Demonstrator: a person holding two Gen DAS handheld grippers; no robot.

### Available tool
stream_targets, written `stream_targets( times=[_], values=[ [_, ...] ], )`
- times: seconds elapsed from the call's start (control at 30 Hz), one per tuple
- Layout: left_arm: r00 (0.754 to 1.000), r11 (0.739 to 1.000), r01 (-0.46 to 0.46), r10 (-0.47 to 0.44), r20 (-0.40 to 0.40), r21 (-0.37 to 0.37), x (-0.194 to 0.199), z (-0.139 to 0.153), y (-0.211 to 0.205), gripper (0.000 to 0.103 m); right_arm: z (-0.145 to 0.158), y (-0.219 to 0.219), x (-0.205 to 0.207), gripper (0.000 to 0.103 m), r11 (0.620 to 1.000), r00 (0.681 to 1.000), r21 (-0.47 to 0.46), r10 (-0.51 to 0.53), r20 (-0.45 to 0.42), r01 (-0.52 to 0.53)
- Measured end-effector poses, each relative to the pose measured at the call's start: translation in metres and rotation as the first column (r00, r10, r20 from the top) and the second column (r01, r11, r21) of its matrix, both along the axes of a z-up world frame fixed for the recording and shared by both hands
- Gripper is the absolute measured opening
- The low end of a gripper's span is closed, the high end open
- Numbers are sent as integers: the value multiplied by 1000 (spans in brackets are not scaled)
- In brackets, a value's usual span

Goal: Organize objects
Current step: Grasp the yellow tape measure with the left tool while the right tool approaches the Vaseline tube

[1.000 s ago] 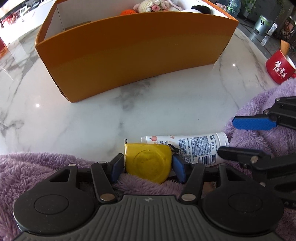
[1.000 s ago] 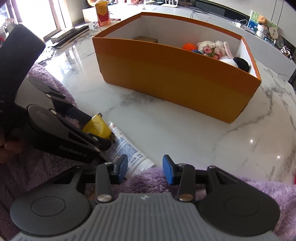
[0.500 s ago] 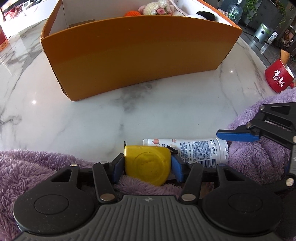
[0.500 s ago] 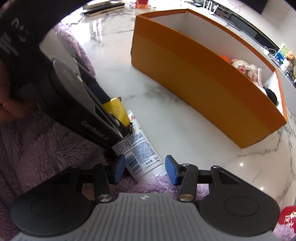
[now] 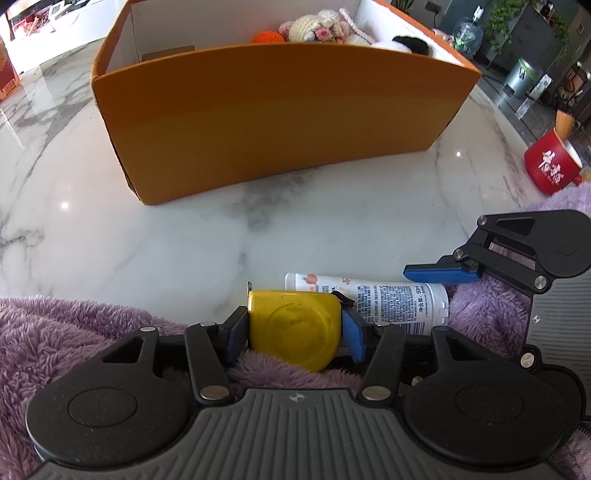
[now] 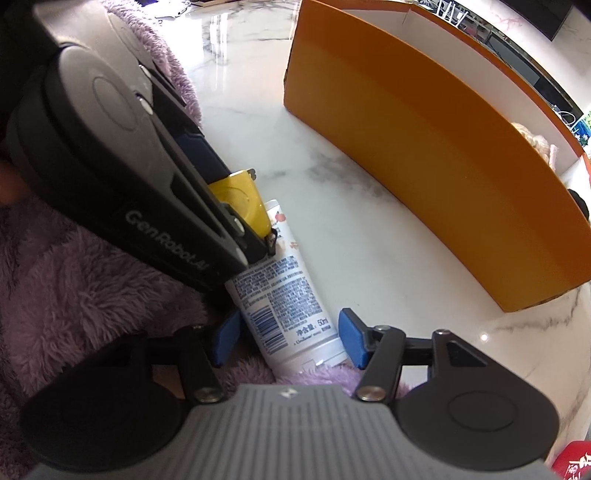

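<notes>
The left claw (image 5: pixel 294 328) pinches the yellow plastic tape measure (image 5: pixel 293 326) between its pads. The right claw (image 6: pixel 284 338) is opening around the white printed tube (image 6: pixel 284 302) on the marble worktop (image 5: pixel 184 240), not yet pressing. Closing could knock the neighbouring claw (they nearly touch).

This looks like a home living area. A white marble table (image 5: pixel 332 221) carries an orange box (image 5: pixel 280 122) with crocheted toys (image 5: pixel 317 29) inside, a purple fleece blanket (image 5: pixel 55 332) along its near edge and a red mug (image 5: pixel 552 168) by its right edge. Beyond the table's far right corner stand potted plants (image 5: pixel 509 18), a water jug (image 5: pixel 468 35) and a grey bin (image 5: pixel 521 77). In the right wrist view, a dark screen (image 6: pixel 532 11) sits above a low cabinet past the box.
</notes>
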State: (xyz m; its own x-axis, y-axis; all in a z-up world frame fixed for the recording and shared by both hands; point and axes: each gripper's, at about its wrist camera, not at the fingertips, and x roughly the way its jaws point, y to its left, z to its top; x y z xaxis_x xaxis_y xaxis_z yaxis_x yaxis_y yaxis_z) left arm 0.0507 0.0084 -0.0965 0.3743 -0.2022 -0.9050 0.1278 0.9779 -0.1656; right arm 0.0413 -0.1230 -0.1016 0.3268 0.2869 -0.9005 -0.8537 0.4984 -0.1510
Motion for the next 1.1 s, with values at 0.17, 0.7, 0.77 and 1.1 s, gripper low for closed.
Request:
stream_targets(
  times=[0.17,0.7,0.77,1.1],
  values=[
    [1000,999,-25,25,0,-20,3,2,4,62,5,-16,22,56,988,988,41,-147,-43,149],
    [999,1000,-31,31,-36,2,14,-5,-2,62,10,-13,69,64,969,965,-5,-247,-90,247],
    [999,1000,-30,30,-38,-3,15,-5,-1,62,9,-8,72,64,974,970,-12,-226,-90,225],
    [999,999,-26,25,-41,-23,18,-8,0,62,4,-7,89,53,973,962,10,-226,-153,230]
  ],
)
